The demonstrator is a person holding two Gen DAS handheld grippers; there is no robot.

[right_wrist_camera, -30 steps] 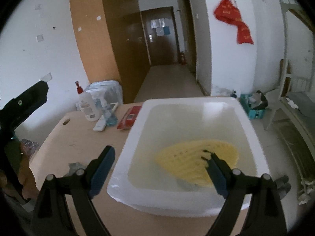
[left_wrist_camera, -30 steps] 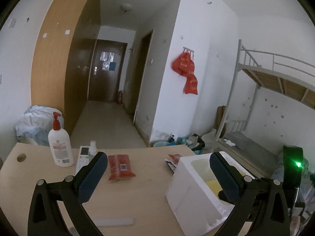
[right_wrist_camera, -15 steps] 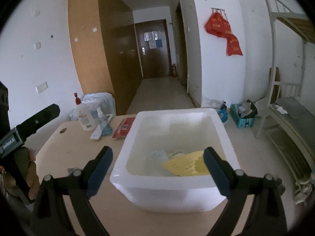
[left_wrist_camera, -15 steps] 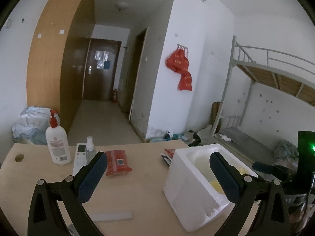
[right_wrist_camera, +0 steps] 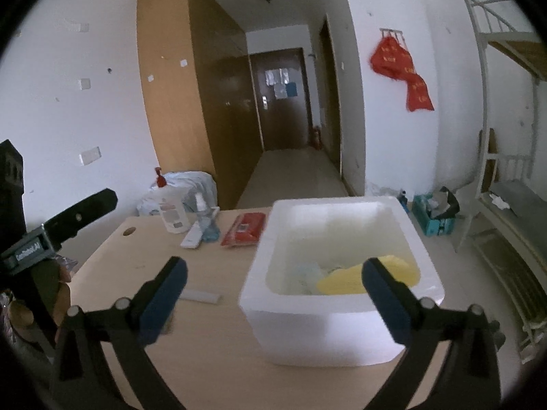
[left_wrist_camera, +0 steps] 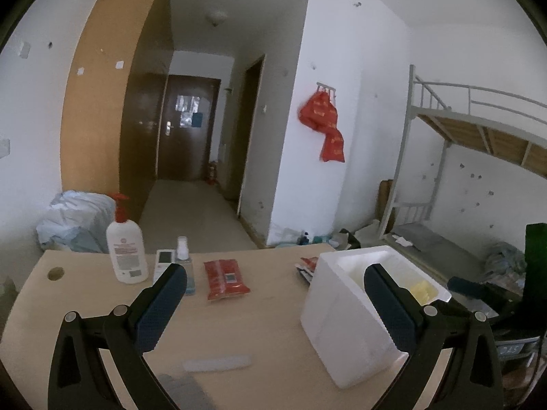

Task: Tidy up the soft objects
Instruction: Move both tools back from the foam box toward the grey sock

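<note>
A white foam box (right_wrist_camera: 342, 307) stands on the right part of the wooden table (right_wrist_camera: 212, 341). Inside it lie a yellow soft thing (right_wrist_camera: 371, 278) and a pale bluish one (right_wrist_camera: 306, 275). My right gripper (right_wrist_camera: 273, 300) hangs just short of the box's near wall, its jaws opening, nothing between them. My left gripper (left_wrist_camera: 273, 311) is open and empty over the table, left of the box (left_wrist_camera: 355, 317). A red soft packet (left_wrist_camera: 225, 278) lies flat ahead of it, also visible in the right wrist view (right_wrist_camera: 244, 229).
At the table's far left stand a white pump bottle (left_wrist_camera: 124, 246), a small spray bottle (left_wrist_camera: 183, 263) and a white remote (left_wrist_camera: 163, 261). A translucent strip (left_wrist_camera: 217, 364) lies near the front. More packets (left_wrist_camera: 306, 266) peek from behind the box. A bunk bed (left_wrist_camera: 478, 130) stands to the right.
My right gripper has drawn back and up out of the box with wider jaws, leaving the yellow thing inside. The left gripper has shifted back, so the box looks smaller.
</note>
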